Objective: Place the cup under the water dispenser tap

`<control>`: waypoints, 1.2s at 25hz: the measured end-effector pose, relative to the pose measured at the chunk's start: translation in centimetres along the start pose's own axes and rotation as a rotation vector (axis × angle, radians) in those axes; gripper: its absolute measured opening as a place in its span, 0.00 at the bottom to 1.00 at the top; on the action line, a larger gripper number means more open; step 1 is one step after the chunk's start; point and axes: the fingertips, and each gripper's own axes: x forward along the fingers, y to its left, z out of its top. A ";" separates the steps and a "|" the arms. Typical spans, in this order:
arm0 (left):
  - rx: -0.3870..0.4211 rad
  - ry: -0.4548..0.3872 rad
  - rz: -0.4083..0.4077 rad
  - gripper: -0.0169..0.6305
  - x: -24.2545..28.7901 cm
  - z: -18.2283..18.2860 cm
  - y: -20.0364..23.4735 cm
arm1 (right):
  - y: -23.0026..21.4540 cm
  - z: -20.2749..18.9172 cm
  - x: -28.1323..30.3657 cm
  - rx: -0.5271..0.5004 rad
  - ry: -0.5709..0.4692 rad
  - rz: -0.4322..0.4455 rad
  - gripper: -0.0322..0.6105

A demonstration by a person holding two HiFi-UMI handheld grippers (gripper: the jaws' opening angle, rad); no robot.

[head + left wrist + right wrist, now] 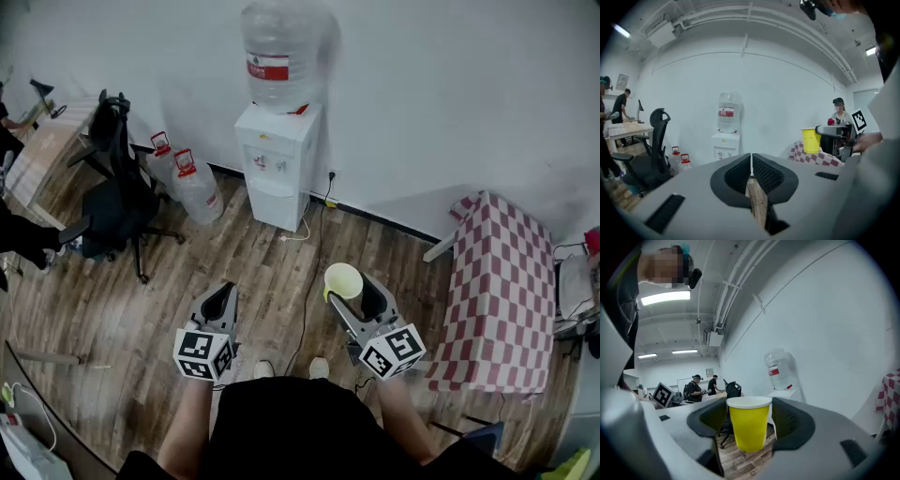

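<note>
My right gripper (353,293) is closed on a yellow tapered cup (748,423) with a pale rim. The cup stands upright between the two dark ribbed pads, up in the air over the wood-plank floor (253,272). From the right gripper view the pads seem to bear on it just under the rim, though I cannot see the contact cleanly on both sides. My left gripper (221,302) holds nothing. Its jaws are pressed together with only a thin seam between them, and it tips slightly downward.

The white floor-standing water dispenser (277,164) is straight ahead against the white wall, with a large clear bottle (281,47) inverted on top. The cup is well apart from it, out in front near my body. Two spare clear bottles with red caps (187,178) lean just left of the dispenser. A black office chair (112,202) is further left. A table under a red-and-white checked cloth (502,291) is on my right.
</note>
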 end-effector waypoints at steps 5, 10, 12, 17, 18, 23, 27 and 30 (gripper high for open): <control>0.001 -0.004 0.006 0.07 0.5 0.3 -0.7 | -1.0 0.0 -0.4 0.007 -0.001 -0.008 0.54; -0.004 -0.003 0.035 0.07 0.8 0.1 -1.2 | -2.1 -0.3 -0.6 0.014 0.011 0.004 0.54; -0.009 -0.004 0.053 0.07 1.0 0.0 -1.5 | -2.6 -0.4 -0.9 0.013 0.014 0.014 0.54; -0.044 -0.010 0.087 0.05 1.5 -0.2 -2.8 | -4.0 -0.9 -1.8 0.008 0.034 0.038 0.54; -0.046 -0.009 0.088 0.05 1.7 -0.3 -3.3 | -4.4 -1.1 -2.1 0.009 0.040 0.043 0.54; -0.063 0.016 0.091 0.05 2.3 -1.2 -5.7 | -6.9 -1.8 -3.6 0.028 0.063 0.052 0.54; -0.060 0.040 0.107 0.05 2.6 -2.2 -7.3 | -8.8 -2.1 -4.6 0.040 0.066 0.063 0.54; -0.059 0.051 0.118 0.05 2.9 -2.4 -8.0 | -9.4 -2.4 -4.8 0.041 0.072 0.075 0.54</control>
